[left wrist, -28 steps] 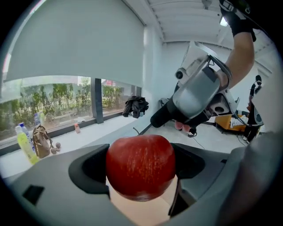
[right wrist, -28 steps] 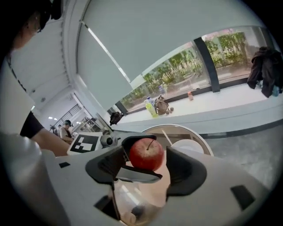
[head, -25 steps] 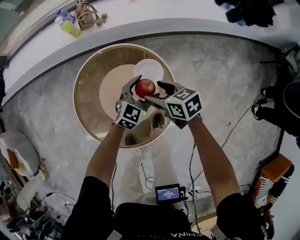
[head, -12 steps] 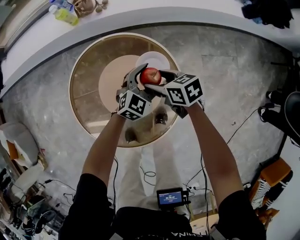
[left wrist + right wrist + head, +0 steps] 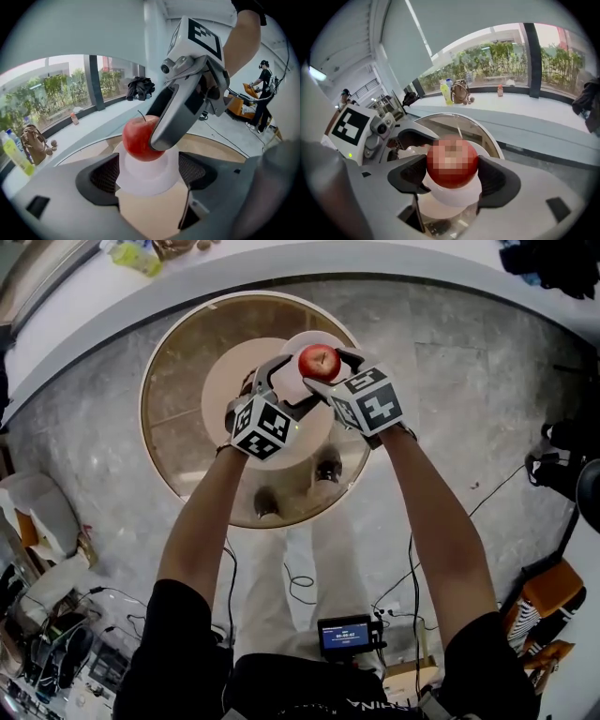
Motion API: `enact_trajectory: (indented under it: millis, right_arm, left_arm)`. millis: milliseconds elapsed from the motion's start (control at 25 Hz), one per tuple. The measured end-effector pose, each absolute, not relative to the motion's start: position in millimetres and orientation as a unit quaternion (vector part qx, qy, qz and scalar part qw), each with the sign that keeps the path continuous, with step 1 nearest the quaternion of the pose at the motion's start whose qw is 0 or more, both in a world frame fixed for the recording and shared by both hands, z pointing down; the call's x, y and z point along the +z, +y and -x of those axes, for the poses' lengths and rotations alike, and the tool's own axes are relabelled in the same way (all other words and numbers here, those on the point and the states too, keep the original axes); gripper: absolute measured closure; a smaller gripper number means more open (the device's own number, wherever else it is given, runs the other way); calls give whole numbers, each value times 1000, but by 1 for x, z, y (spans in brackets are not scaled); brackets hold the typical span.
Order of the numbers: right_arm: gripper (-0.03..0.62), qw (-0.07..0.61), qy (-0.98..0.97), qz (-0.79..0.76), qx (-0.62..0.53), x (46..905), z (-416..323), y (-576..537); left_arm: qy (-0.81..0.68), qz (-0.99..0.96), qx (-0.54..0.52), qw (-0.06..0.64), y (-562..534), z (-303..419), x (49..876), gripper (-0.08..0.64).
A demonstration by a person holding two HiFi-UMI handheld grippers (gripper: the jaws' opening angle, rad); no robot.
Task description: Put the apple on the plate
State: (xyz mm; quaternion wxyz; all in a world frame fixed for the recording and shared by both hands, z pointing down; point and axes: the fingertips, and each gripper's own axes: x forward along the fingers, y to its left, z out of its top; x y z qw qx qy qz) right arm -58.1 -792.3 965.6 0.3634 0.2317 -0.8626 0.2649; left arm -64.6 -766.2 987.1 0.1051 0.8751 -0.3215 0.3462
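Round table [image 5: 178, 427] bears one plate [image 5: 145, 180], beneath one apple [image 5: 319, 361] and two grippers [image 5: 147, 171] [image 5: 452, 174].

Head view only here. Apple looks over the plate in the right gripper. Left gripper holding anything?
Observer: No. In the left gripper view, the left gripper has its fingers apart with nothing between them. The plate shows through the gap.
Operator: Right grip centred?
Observer: In the right gripper view, the apple sits between both fingers of the right gripper, with a pad against each side.
Operator: Touched down yet?
Observer: Side-on from the left gripper view, its underside is low over the plate's middle. I can't tell whether they touch.
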Motion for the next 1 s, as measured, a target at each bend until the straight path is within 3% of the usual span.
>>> enact_trajectory:
  millis: [360,760,1000]
  right_arm:
    - [235,398,-865,-240,191,986,71,-797]
    - [229,408,-856,-227,223,981,61,-782]
    - [230,416,-844,-229,248,935,53,-766]
  left_arm:
    - [-325,-874,346,105,-765,70,999,164]
    - [-325,-870,350,120,-760,78,988,164]
    - [-336,-859,336,189,-742,94,945,166]
